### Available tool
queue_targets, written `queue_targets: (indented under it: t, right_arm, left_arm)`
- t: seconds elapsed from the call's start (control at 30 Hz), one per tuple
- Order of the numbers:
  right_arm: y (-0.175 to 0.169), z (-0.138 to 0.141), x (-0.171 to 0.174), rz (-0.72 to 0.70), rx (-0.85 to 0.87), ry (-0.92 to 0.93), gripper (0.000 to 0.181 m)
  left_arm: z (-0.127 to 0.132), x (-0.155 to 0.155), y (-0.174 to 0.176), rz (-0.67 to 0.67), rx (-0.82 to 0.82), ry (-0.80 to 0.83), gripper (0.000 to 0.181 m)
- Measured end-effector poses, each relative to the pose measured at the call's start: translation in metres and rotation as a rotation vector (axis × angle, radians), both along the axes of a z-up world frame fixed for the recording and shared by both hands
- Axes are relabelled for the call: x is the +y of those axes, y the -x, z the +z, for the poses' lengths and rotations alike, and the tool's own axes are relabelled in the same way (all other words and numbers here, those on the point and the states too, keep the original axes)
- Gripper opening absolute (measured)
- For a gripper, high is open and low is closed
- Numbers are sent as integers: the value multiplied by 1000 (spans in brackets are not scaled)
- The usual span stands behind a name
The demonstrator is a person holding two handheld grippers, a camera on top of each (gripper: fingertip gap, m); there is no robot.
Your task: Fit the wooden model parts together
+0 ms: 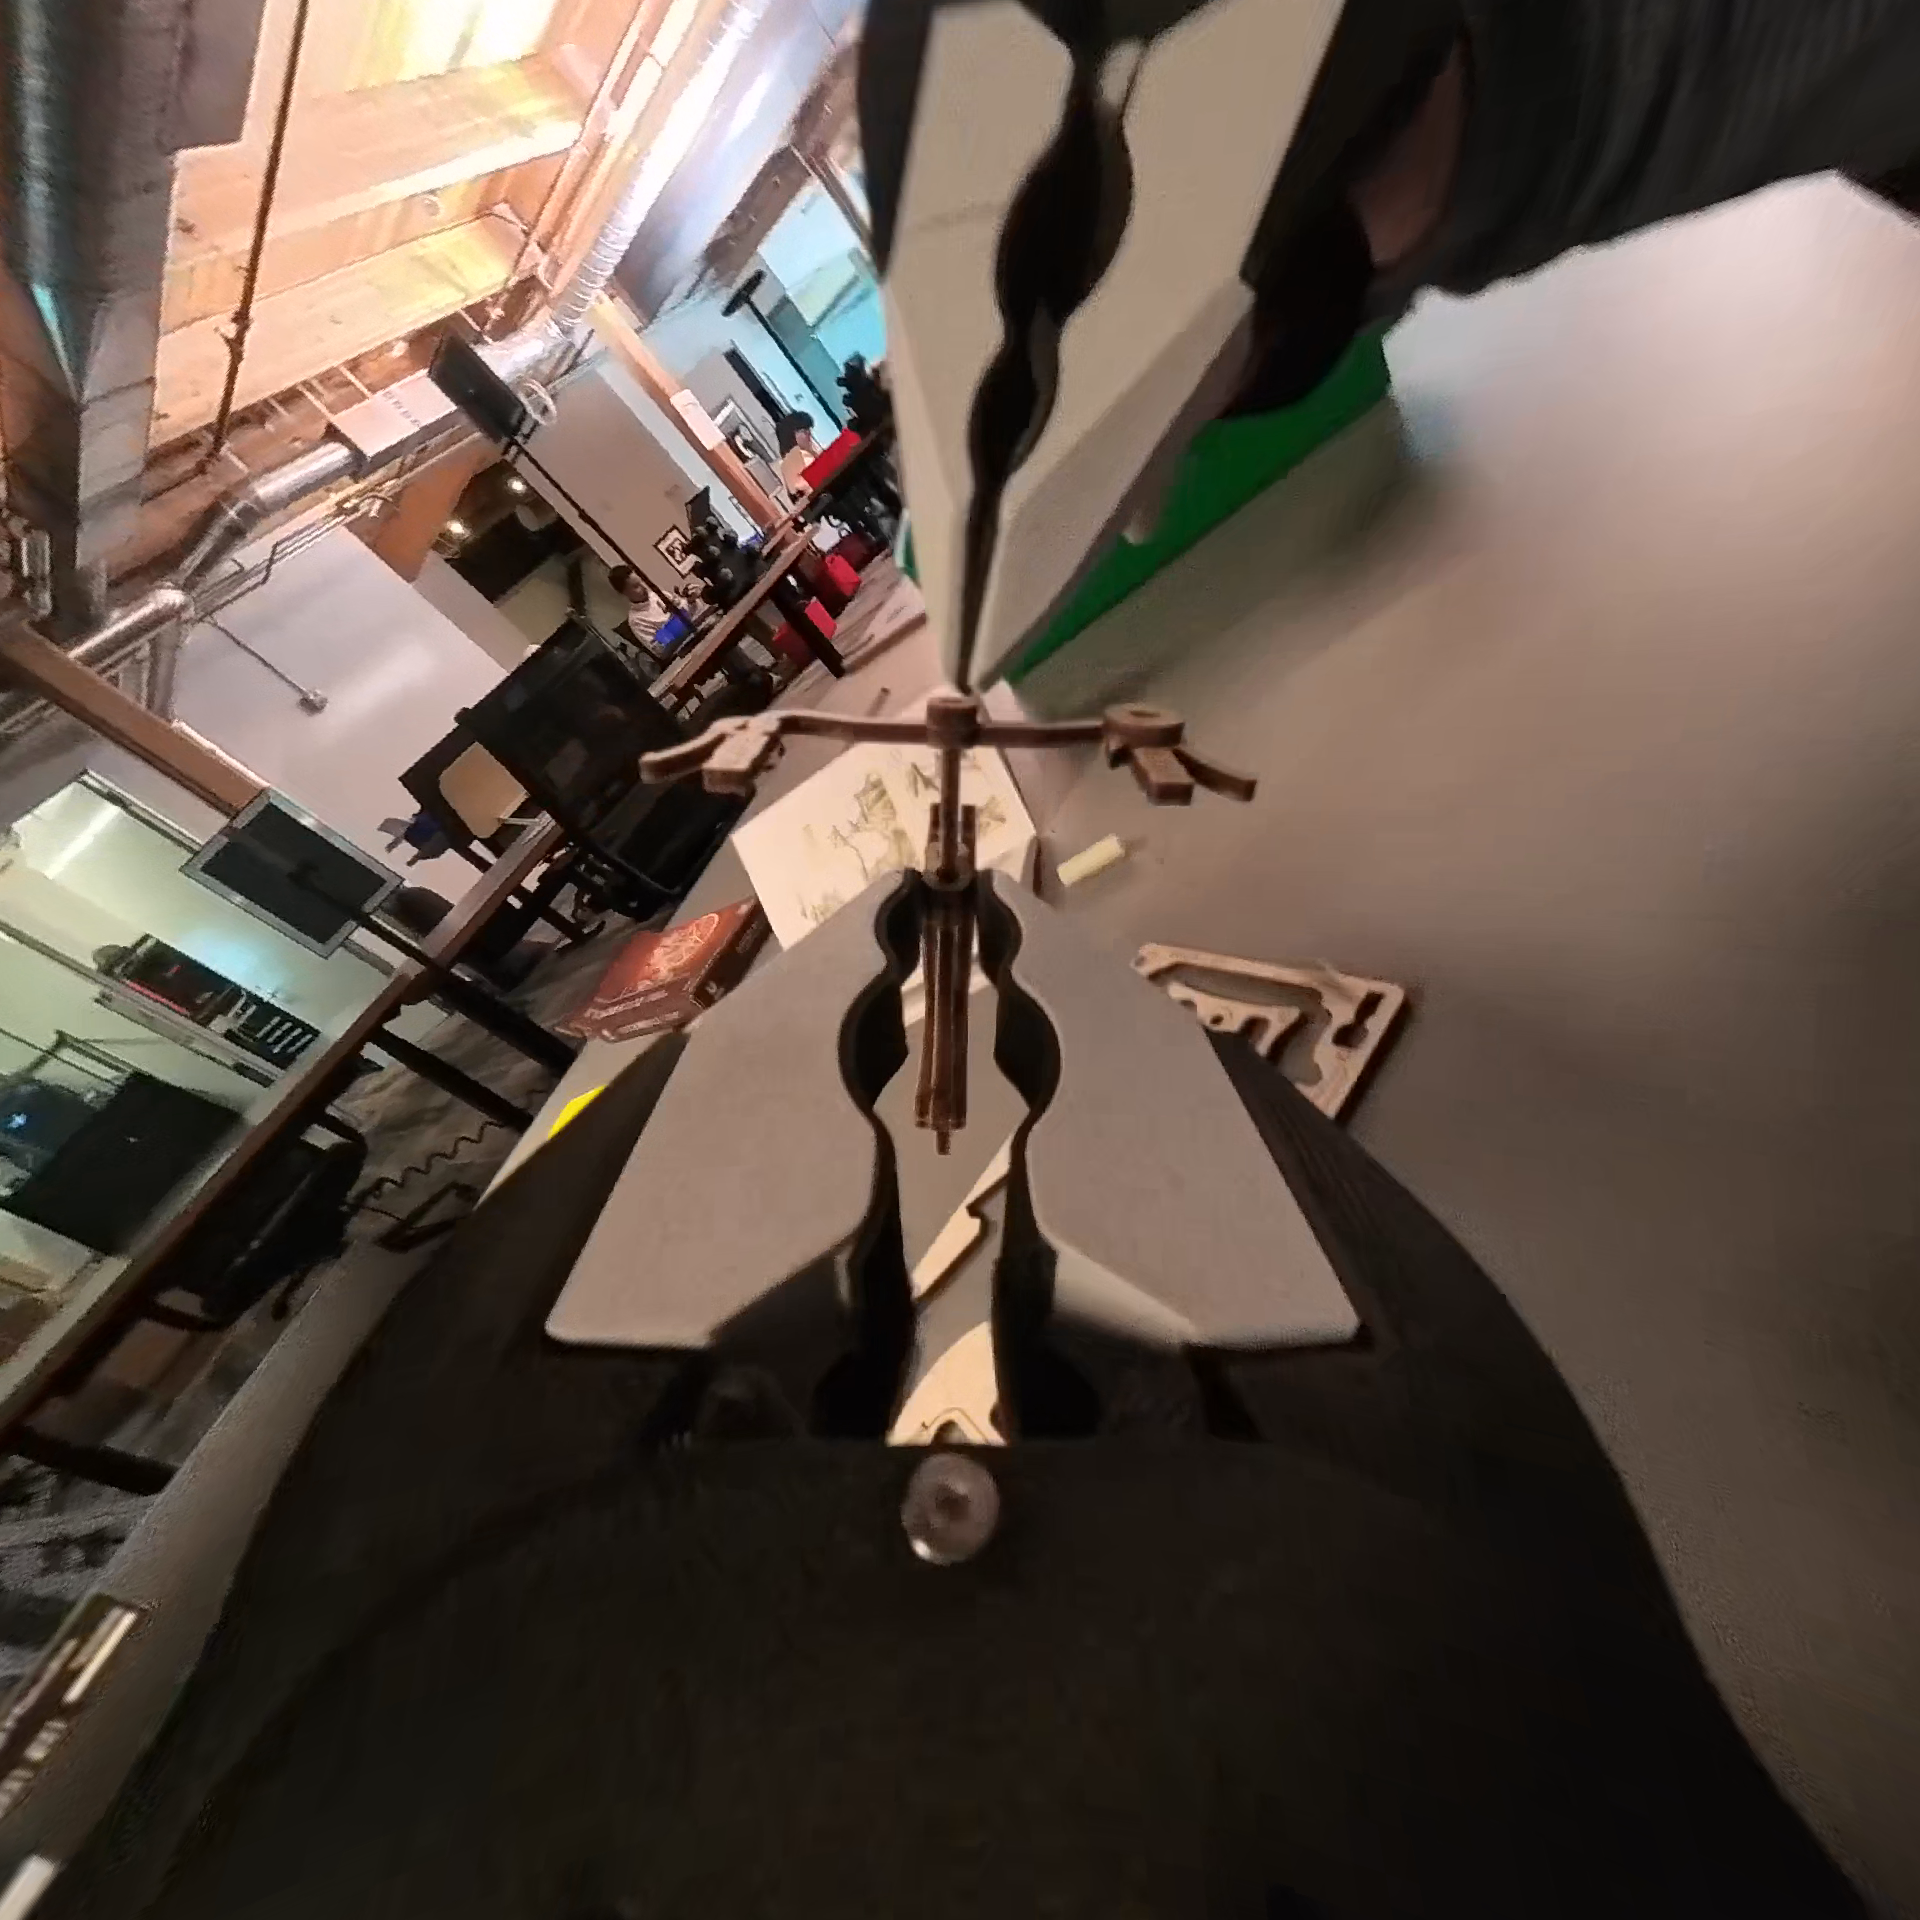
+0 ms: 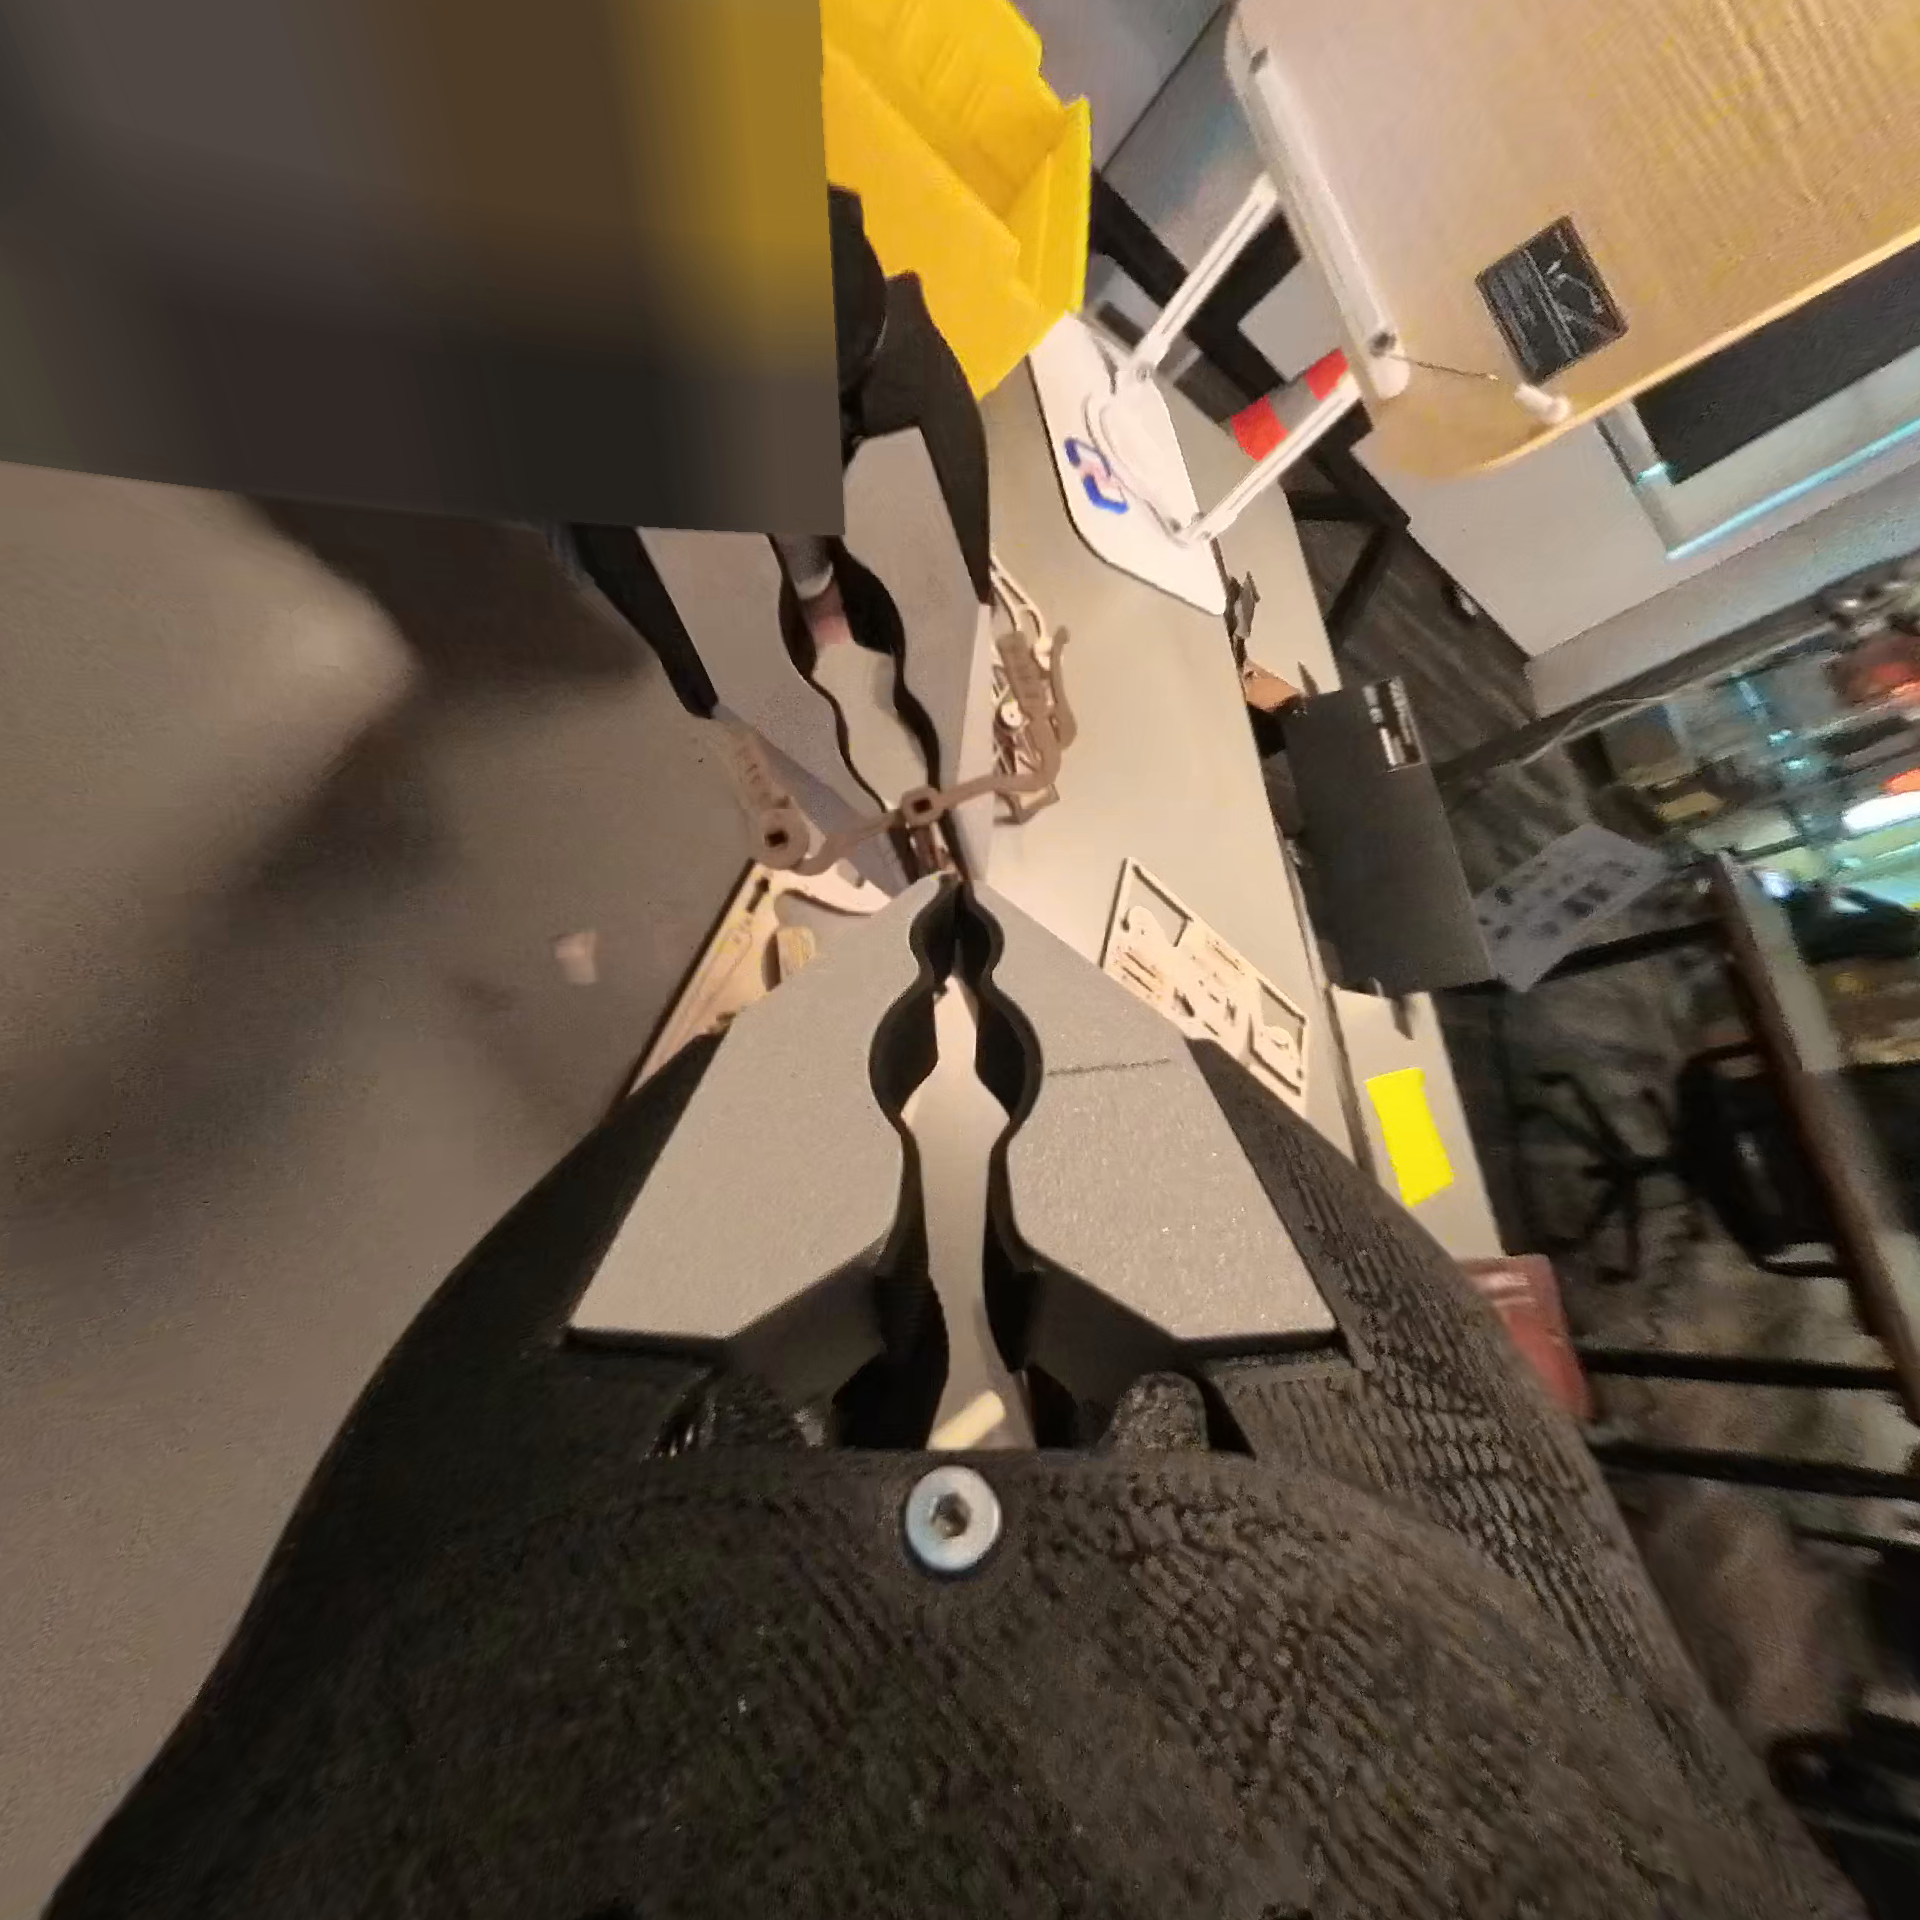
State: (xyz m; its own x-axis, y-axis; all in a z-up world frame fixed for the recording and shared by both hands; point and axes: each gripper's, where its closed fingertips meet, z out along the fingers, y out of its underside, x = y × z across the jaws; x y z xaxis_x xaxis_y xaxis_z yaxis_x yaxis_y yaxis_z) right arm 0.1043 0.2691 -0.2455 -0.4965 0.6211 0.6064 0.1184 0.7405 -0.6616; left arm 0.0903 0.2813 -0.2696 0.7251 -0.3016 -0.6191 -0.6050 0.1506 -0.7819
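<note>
The wooden model (image 1: 948,732) is a thin stem topped by a crossbar with a small block at each end. My left gripper (image 1: 948,885) is shut on the stem (image 1: 940,1039) and holds the model off the grey table (image 1: 1558,935). My right gripper (image 1: 964,681) comes from the far side with its jaws closed, tips against the crossbar's centre hub. In the right wrist view, my right gripper (image 2: 951,885) is shut just short of the hub (image 2: 920,805), with the left gripper (image 2: 914,821) beyond it. I cannot tell whether the right tips pinch anything.
A cut-out wooden sheet (image 1: 1278,1018) lies to the right, also visible in the right wrist view (image 2: 1195,966). A printed instruction sheet (image 1: 883,842), a small white cylinder (image 1: 1091,860) and a green box (image 1: 1195,561) lie beyond. More wooden parts (image 2: 1029,707), a yellow bin (image 2: 956,156). Both grippers' tips are close together, under 4 cm apart.
</note>
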Motion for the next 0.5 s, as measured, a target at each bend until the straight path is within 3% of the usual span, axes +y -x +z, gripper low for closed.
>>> queue_targets:
  t: [0.2, 0.5]
  right_arm:
    - [-5, -42, 19, -41, -75, 41, 0]
    - [16, -74, 25, -110, -5, 246, 0]
  left_arm:
    - [-28, 9, 3, 37, 102, 83, 9]
    - [-25, 19, 43, 202, 15, 45, 9]
